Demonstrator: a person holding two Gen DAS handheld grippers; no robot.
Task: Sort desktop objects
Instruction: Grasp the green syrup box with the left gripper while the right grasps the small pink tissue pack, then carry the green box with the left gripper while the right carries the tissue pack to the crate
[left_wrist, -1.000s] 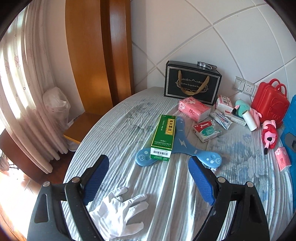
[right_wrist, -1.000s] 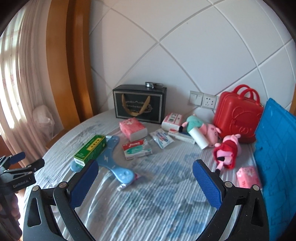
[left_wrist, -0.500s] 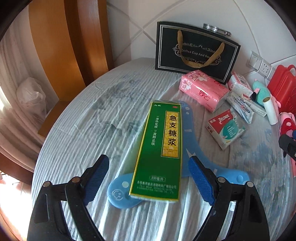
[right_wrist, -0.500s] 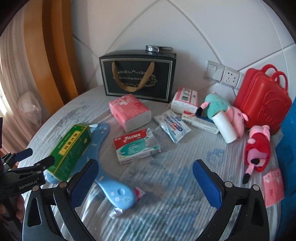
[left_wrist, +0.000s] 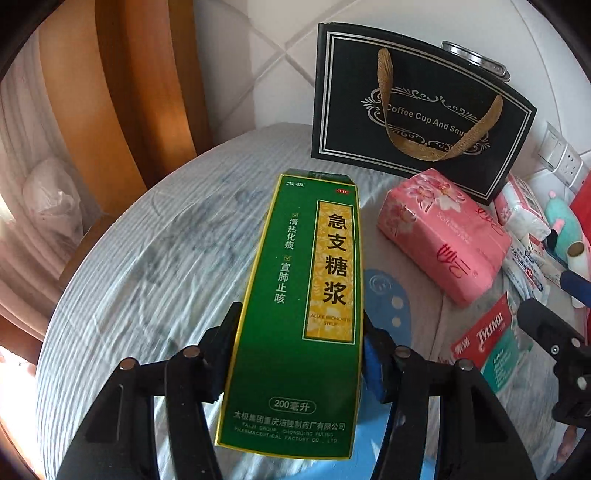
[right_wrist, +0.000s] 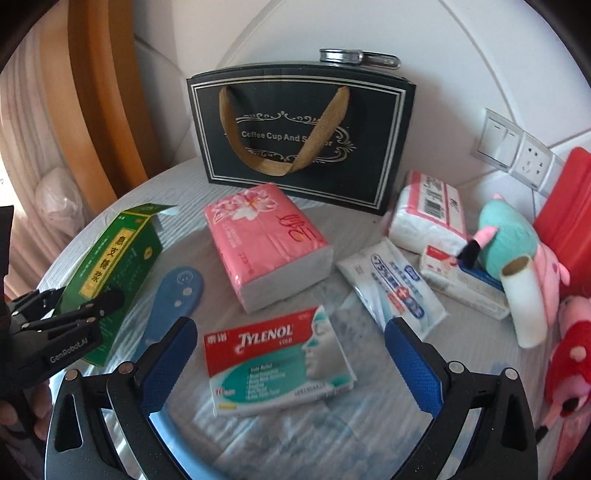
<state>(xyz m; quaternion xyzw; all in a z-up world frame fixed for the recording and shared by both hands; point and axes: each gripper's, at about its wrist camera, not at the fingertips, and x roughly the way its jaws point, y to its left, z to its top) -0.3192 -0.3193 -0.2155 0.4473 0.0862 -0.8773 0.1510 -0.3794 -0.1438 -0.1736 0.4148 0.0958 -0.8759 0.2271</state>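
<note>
A green medicine box (left_wrist: 306, 277) lies along the line of my left gripper (left_wrist: 299, 347), whose jaws are closing with the box between them. Both pads touch its long sides. In the right wrist view the same green box (right_wrist: 110, 258) sits at the left, its far flap open, with the left gripper (right_wrist: 70, 301) on its near end. My right gripper (right_wrist: 290, 332) hangs open just above a red and white Tylenol box (right_wrist: 273, 362), which lies flat between its blue pads (right_wrist: 170, 362) without touching them.
A pink tissue pack (right_wrist: 266, 240) lies behind the Tylenol box, and a black gift bag (right_wrist: 299, 136) stands by the wall. A blue curved plastic piece (right_wrist: 177, 291), a wipes pack (right_wrist: 391, 288), a white tissue pack (right_wrist: 428, 214), plush toys (right_wrist: 506, 232), a roll (right_wrist: 524, 302) and a red case (right_wrist: 565, 206) crowd the right. The round table's edge (left_wrist: 110, 295) drops off at the left.
Both grippers have come down and forward over the table. The left jaws have narrowed onto the green box. The right gripper now hovers over the Tylenol box, still wide.
</note>
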